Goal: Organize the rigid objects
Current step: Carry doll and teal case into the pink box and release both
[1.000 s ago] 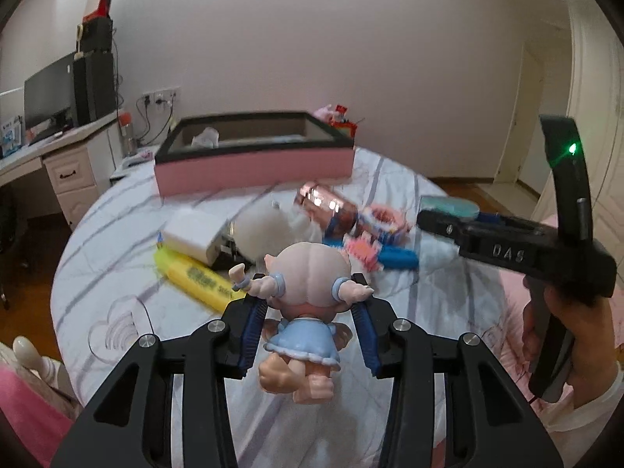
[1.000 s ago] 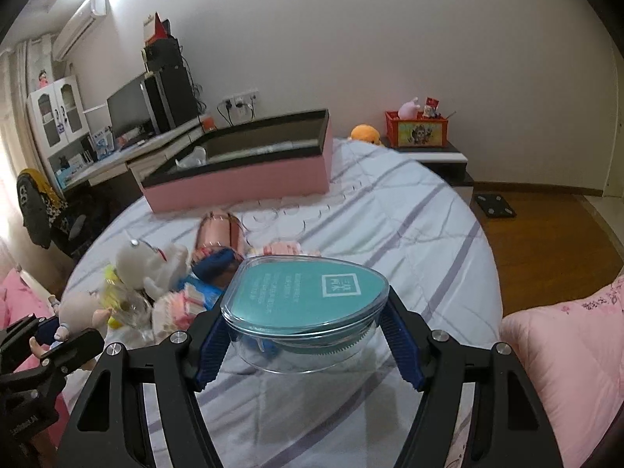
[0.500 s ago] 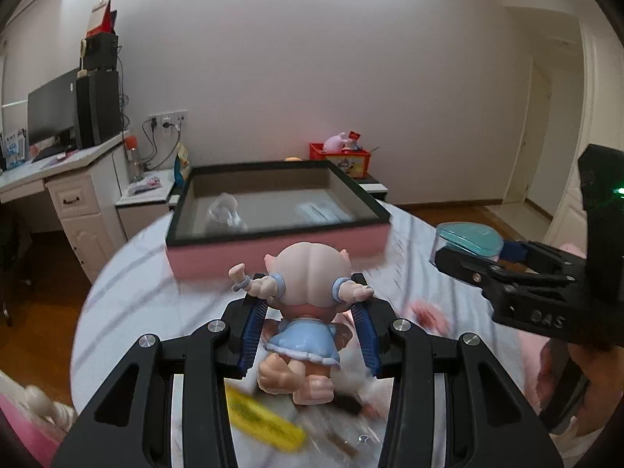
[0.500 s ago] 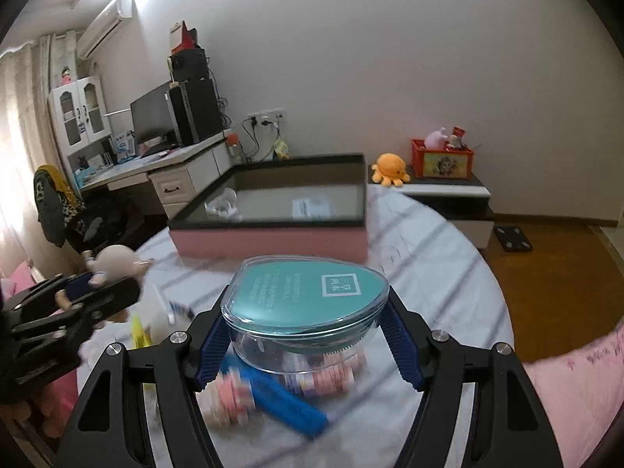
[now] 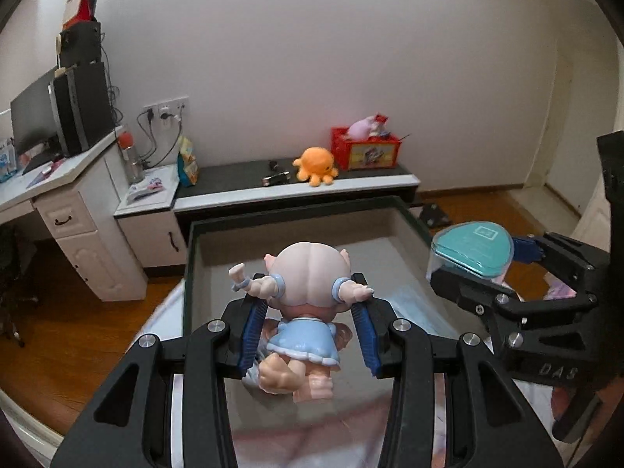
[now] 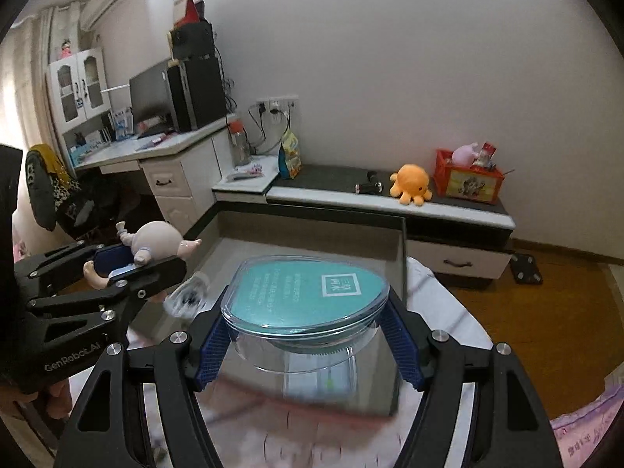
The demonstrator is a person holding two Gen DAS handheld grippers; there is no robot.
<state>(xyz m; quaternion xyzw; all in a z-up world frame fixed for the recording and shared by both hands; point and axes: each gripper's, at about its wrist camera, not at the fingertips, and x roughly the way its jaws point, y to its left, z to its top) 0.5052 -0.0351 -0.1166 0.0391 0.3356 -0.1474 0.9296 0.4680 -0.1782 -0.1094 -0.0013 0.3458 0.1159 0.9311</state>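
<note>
**Both loads over the box, release comes next**

I have 2 items in the air. My left tongs pinch the doll figure at its waist; my right tongs clamp the clear case with the teal lid. Both hang above the open pink box on the bed. I judge the carry step nearly done. Next I should lower each into the box, well apart from one another, then spread the tongs.

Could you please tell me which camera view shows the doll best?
The left wrist view: the doll sits centred and close between the left hand-held gripper's blue pads, seen from behind. The right wrist view shows it small at the left edge, partly hidden by that gripper.
</note>
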